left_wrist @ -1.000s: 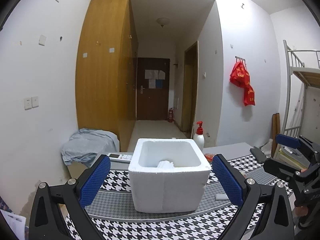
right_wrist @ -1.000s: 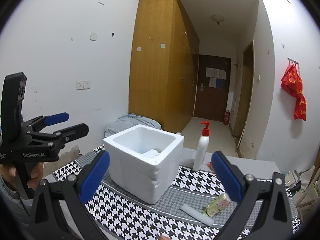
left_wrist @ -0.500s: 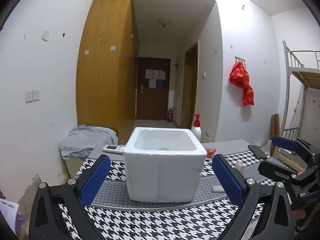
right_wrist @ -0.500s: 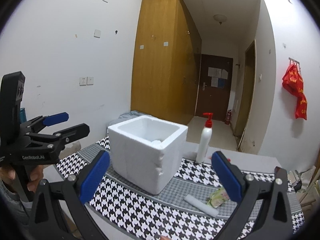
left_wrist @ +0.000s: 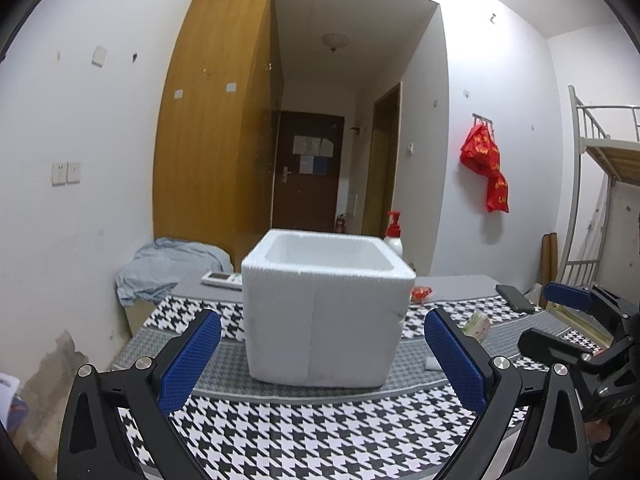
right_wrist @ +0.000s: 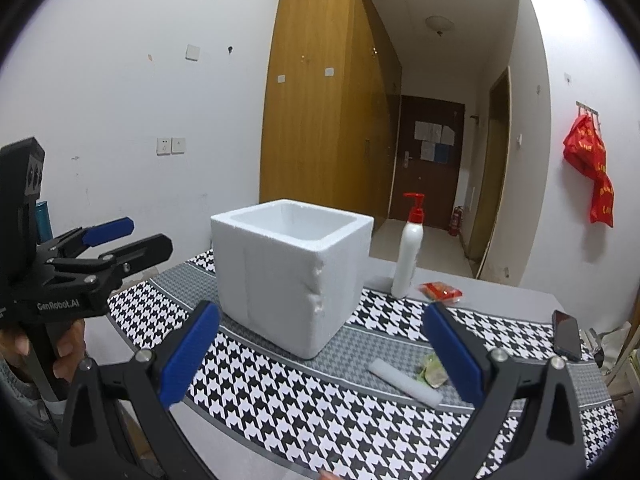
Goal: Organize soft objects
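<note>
Left wrist view: both hand-held grippers, left [left_wrist: 322, 354] & right [right_wrist: 320, 354], now lower, wide, empty. Foam box [left_wrist: 326, 312] centre of surface [right_wrist: 304, 412]; foam strip [right_wrist: 404, 383], green packet [right_wrist: 431, 371] still out — next pick, I judge.

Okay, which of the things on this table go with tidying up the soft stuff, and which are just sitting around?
Part of the job:
foam box
white foam strip
green packet

Just lying about:
pump bottle
red wrapper
phone
remote
</note>
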`<move>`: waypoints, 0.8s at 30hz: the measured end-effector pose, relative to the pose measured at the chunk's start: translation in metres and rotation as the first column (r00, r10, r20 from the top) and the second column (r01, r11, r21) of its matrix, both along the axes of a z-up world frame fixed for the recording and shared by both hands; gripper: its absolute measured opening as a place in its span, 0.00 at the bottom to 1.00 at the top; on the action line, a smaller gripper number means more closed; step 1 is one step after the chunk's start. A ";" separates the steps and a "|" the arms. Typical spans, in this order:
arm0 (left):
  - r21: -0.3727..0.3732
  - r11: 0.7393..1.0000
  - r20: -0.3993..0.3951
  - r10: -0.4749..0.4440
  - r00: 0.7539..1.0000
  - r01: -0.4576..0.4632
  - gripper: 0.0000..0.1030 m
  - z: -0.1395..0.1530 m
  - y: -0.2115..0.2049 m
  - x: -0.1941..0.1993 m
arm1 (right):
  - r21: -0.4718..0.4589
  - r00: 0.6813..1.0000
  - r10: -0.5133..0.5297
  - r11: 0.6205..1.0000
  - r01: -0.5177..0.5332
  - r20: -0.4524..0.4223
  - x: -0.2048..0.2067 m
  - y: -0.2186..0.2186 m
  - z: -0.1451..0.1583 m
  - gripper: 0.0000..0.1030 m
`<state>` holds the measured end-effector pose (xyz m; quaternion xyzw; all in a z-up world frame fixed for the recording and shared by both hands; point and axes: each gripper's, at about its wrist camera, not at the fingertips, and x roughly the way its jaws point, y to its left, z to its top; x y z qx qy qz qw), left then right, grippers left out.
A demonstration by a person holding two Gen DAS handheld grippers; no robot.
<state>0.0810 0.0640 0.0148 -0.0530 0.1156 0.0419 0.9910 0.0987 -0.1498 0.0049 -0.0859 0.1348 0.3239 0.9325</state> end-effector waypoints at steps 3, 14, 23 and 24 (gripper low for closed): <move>-0.014 1.000 -0.017 0.008 1.000 -0.008 0.99 -0.010 0.003 0.002 | -0.002 1.000 -0.002 1.000 0.002 -0.008 0.001 -0.001 -0.005 1.00; -0.018 1.000 -0.030 -0.008 1.000 0.008 0.99 -0.028 -0.004 0.005 | -0.022 0.998 -0.008 1.000 0.007 -0.062 0.013 -0.003 -0.023 1.00; -0.004 0.999 -0.070 -0.050 0.996 0.050 0.99 -0.035 -0.015 0.019 | -0.030 0.995 -0.036 0.999 0.033 -0.092 0.023 -0.008 -0.033 1.00; 0.000 0.998 -0.073 -0.057 0.996 0.057 0.99 -0.036 -0.017 0.021 | -0.029 0.995 -0.043 0.999 0.040 -0.095 0.023 -0.010 -0.035 1.00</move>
